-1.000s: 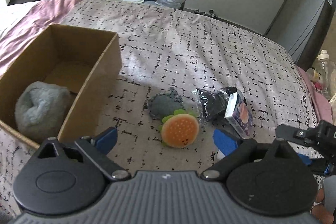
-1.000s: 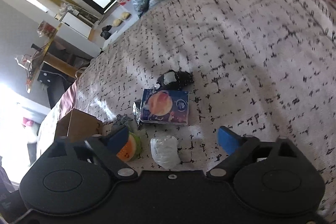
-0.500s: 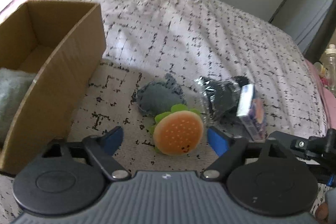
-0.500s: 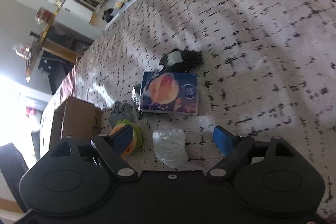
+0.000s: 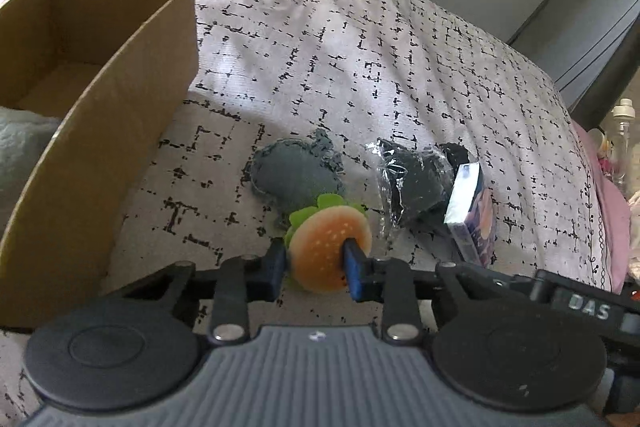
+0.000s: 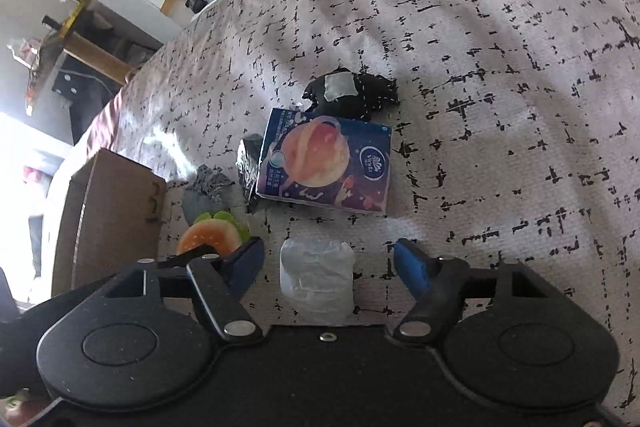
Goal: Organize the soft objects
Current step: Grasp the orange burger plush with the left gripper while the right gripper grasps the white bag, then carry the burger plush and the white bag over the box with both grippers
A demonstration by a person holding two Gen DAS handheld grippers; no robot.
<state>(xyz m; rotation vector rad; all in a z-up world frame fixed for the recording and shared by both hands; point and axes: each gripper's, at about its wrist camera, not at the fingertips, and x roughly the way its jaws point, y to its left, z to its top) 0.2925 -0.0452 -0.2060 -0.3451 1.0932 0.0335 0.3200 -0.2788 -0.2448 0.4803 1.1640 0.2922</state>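
An orange burger plush (image 5: 326, 247) with green lettuce trim lies on the patterned bedspread. My left gripper (image 5: 314, 253) is closing and its blue pads press on both sides of the plush. A grey plush (image 5: 296, 175) lies just behind it. In the right wrist view a clear, crumpled plastic packet (image 6: 316, 275) lies between the fingers of my right gripper (image 6: 328, 247). Those jaws are closing, with gaps left on both sides of the packet. The burger plush (image 6: 208, 233) shows to the left there.
An open cardboard box (image 5: 120, 99) stands at the left with a fluffy grey item (image 5: 20, 147) inside. A blue tissue pack (image 6: 324, 163) and a black item in clear wrap (image 6: 352, 93) lie beyond the packet. The bed's edge is at the far right.
My left gripper came down over the burger plush and shut on it. My right gripper moved closer to the clear packet and its jaws narrowed around it.
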